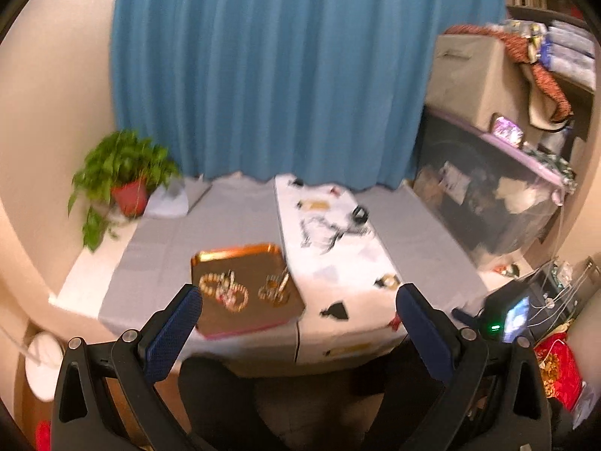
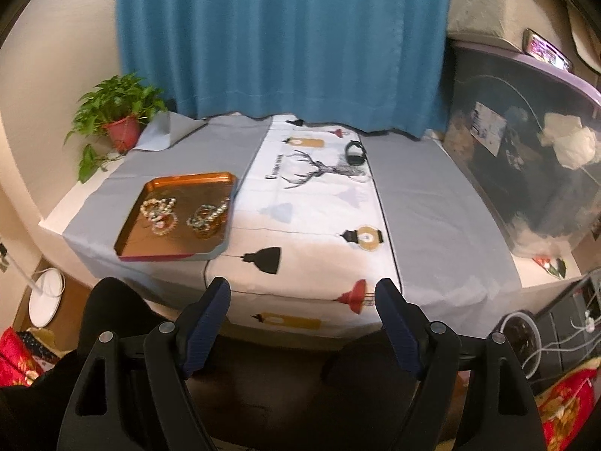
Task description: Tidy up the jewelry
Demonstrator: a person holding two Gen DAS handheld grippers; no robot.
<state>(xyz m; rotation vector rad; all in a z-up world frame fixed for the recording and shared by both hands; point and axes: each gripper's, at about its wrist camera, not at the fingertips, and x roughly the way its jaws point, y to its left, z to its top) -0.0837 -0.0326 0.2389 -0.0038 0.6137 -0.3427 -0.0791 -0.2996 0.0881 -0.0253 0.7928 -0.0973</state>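
Copper tray (image 2: pixel 176 218) on the bench's (image 2: pixel 432 218) left corrals the jewelry (image 2: pixel 180 216); both grippers (image 1: pixel 298 304) (image 2: pixel 302 300) hover near, jaws apart, empty.

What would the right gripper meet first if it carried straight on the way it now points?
Probably the white printed cloth on the table, near its front edge. The right gripper is open and empty, with nothing nearer between its fingers. Depth is hard to judge here.

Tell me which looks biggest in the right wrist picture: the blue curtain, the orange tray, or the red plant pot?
1. Blue curtain, by far the largest.
2. Orange tray, mid-sized.
3. Red plant pot, smallest; it stands farther back than the tray, which shrinks it a little.
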